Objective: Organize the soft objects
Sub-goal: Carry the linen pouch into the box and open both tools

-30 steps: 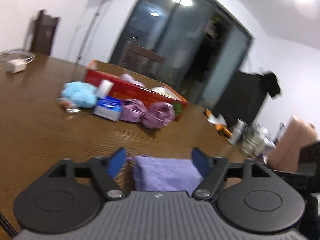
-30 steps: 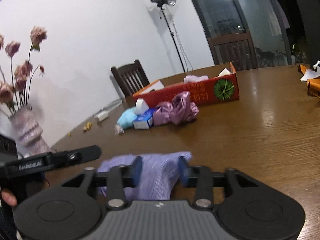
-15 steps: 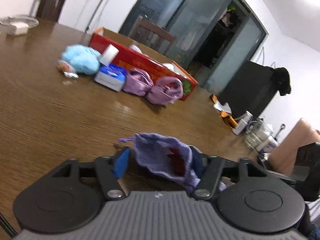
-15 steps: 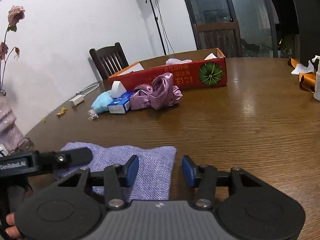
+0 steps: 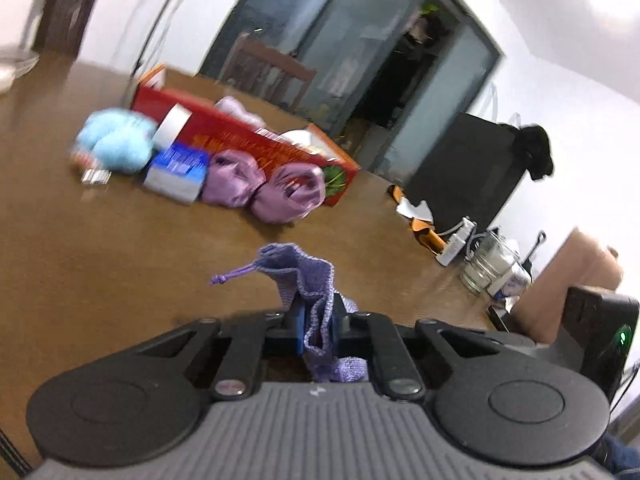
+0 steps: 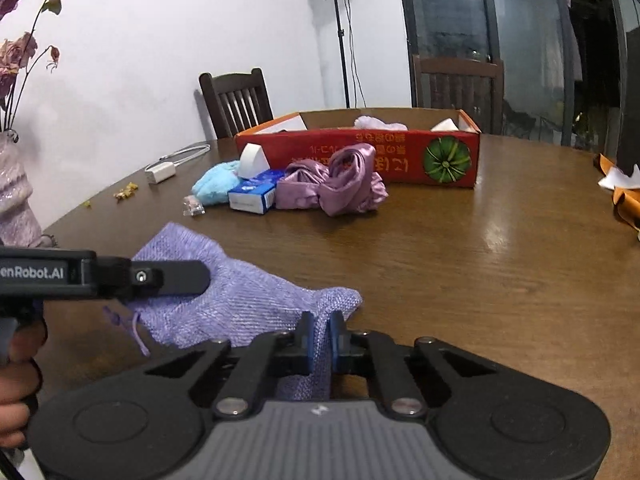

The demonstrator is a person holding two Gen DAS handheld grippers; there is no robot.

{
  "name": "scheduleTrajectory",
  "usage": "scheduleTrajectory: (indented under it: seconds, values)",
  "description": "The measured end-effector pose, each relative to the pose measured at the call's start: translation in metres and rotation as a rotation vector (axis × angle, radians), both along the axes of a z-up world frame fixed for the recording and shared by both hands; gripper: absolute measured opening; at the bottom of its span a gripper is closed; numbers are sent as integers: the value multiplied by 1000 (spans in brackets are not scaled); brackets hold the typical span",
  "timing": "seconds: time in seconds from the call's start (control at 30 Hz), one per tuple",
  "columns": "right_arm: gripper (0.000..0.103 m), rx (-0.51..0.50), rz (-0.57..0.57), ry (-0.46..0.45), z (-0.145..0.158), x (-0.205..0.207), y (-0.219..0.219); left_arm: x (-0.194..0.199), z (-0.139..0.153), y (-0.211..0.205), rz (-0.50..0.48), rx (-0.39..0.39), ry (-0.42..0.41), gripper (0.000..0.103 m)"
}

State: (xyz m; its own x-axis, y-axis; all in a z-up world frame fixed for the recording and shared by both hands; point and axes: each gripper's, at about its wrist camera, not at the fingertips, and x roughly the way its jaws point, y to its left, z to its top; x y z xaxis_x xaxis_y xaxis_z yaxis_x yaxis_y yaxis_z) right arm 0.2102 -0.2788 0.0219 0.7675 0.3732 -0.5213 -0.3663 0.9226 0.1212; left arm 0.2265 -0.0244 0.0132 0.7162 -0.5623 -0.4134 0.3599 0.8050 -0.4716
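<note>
Both grippers, left (image 5: 318, 326) and right (image 6: 319, 340), clamp the limp, light lavender drawstring pouch (image 6: 240, 300) between closed jaws; hold opposite edges.

A: Where's the pouch (image 6: 240, 300)?
B: On the table (image 6: 500, 260), at its near edge, well before the box (image 6: 360, 156).
A: And the rest?
B: A tissue pack (image 6: 252, 196) and bundled cloth (image 6: 340, 188) lie just before that box; a chair (image 6: 236, 100) stands behind it.

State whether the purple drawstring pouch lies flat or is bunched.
Bunched. The purple drawstring pouch is pinched at two edges, by the left gripper and the right gripper, its fabric puckering between the closed jaws.
</note>
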Motion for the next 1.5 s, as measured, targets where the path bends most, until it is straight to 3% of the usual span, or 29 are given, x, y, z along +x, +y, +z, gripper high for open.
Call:
scheduleTrajectory:
  seconds: [0.17, 0.3, 0.4, 0.57, 0.63, 0.73, 0.8, 0.87, 0.9, 0.93, 0.97, 1.03, 1.2, 1.23, 1.27, 1.5]
  values:
    - [7, 81, 22, -106, 43, 25, -10, 42, 37, 4, -40, -38, -87, 11]
    - [6, 100, 48, -208, 90, 78, -13, 112, 69, 9, -13, -50, -141, 11]
    - [6, 58, 49, -265, 117, 134, -8, 182, 89, 6, -31, -57, -100, 11]
    - [6, 4, 3, -193, 126, 252, 2, 301, 95, -19, 15, 68, -24, 11]
    - [6, -23, -28, -123, 117, 302, 6, 339, 83, -33, -15, 111, -1, 11]
    - [6, -125, -89, -36, 95, 351, 16, 379, 53, -57, 7, 262, 107, 12]
    - [7, -234, -85, 10, 81, 368, 26, 389, 37, -72, -11, 363, 148, 12]
    - [10, -276, -87, 42, 71, 375, 29, 392, 27, -80, -15, 422, 169, 13]
    - [12, -297, -90, 56, 65, 376, 30, 391, 25, -80, -16, 419, 166, 14]
    - [15, -298, -96, 60, 61, 378, 28, 391, 26, -78, -6, 410, 161, 22]
    - [17, -290, -101, 70, 58, 379, 27, 392, 27, -75, 16, 392, 167, 39]
    - [18, -240, -101, 92, 59, 381, 19, 394, 27, -71, 58, 373, 207, 51]
    - [20, -281, -89, 86, 59, 379, 25, 385, 39, -58, 74, 341, 214, 64]
    - [25, -289, -78, 72, 58, 375, 25, 380, 44, -55, 71, 342, 205, 65]
    - [32, -296, -75, 64, 61, 372, 25, 375, 50, -52, 72, 347, 190, 65]
    - [41, -211, -80, -55, 134, 315, 8, 313, 116, -21, 128, 418, 48, 73]
